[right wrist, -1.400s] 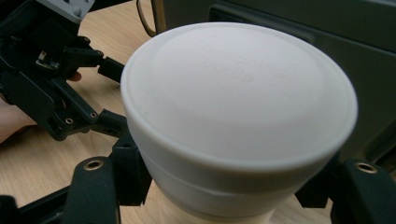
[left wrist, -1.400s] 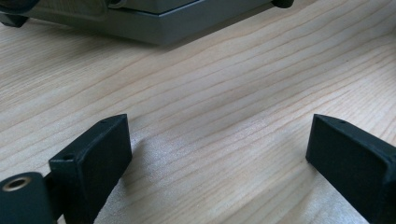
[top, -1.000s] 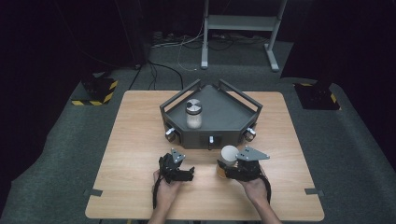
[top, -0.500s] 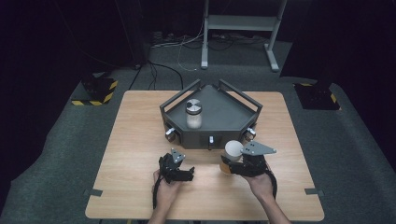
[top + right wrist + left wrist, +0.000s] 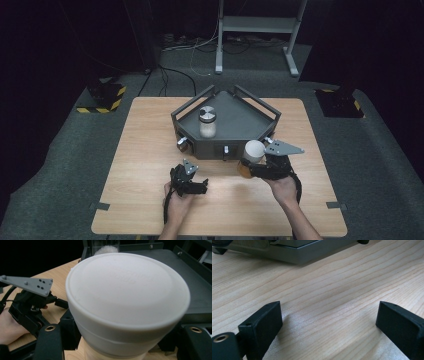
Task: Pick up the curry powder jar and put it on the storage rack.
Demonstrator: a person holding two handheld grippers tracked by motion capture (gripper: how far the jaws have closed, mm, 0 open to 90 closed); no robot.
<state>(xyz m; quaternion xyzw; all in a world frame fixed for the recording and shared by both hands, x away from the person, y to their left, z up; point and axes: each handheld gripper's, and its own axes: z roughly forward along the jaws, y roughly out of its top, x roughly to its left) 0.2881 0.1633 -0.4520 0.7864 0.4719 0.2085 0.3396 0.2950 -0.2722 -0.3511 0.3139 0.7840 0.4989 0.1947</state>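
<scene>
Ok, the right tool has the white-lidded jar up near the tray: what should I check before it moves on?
1. Grip: right tool shut on the jar, jaws on both sides in the right gripper view. Ok.
2. Jar off the table: appears lifted. Cannot tell for certain.
3. Lid seated on the jar: looks flush. Ok.
4. Room in the tray: bare floor right of the glass jar. Ok.
5. Tray's front wall lies between the jar and that floor; clearance over it: cannot tell.
6. Left tool open, empty, low over the table, apart from the path. Ok.
</scene>
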